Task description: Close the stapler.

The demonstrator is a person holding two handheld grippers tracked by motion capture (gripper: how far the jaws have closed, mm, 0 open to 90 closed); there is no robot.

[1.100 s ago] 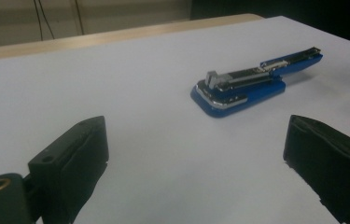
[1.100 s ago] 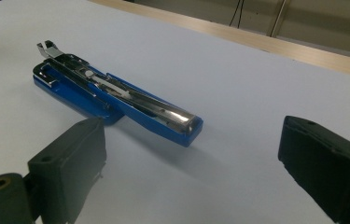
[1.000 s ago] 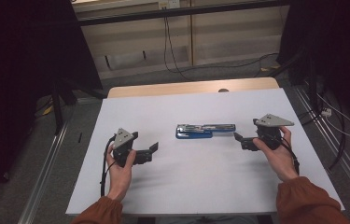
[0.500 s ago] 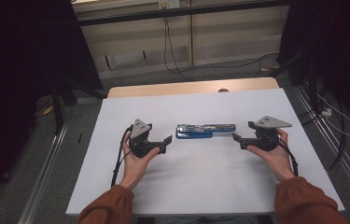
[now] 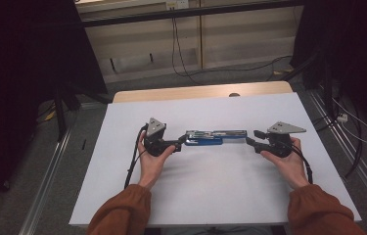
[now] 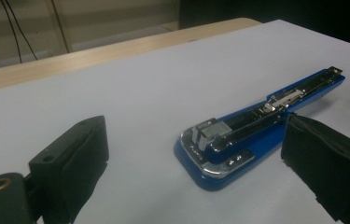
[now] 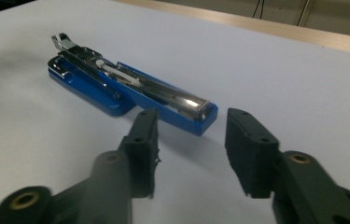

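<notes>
A blue stapler (image 5: 210,137), folded out flat with its metal rail showing, lies across the middle of the white table (image 5: 220,196). My left gripper (image 5: 180,143) rests at its left end, jaws wide open. In the left gripper view the stapler (image 6: 256,121) lies between and ahead of the two pads of the left gripper (image 6: 193,140), which do not touch it. My right gripper (image 5: 252,139) points at the right end. Its jaws have just been closing and stand partly open, and nothing is between them. The stapler's end (image 7: 130,88) lies just beyond the tips of the right gripper (image 7: 192,128).
A wooden strip (image 5: 200,92) runs along the table's far edge. Cables (image 5: 181,54) lie on the floor beyond it, and metal rails (image 5: 49,191) flank the table. Bare white surface lies in front of the stapler.
My left gripper has slid right across the table to the stapler's left end. The right hand has kept its place by the right end.
</notes>
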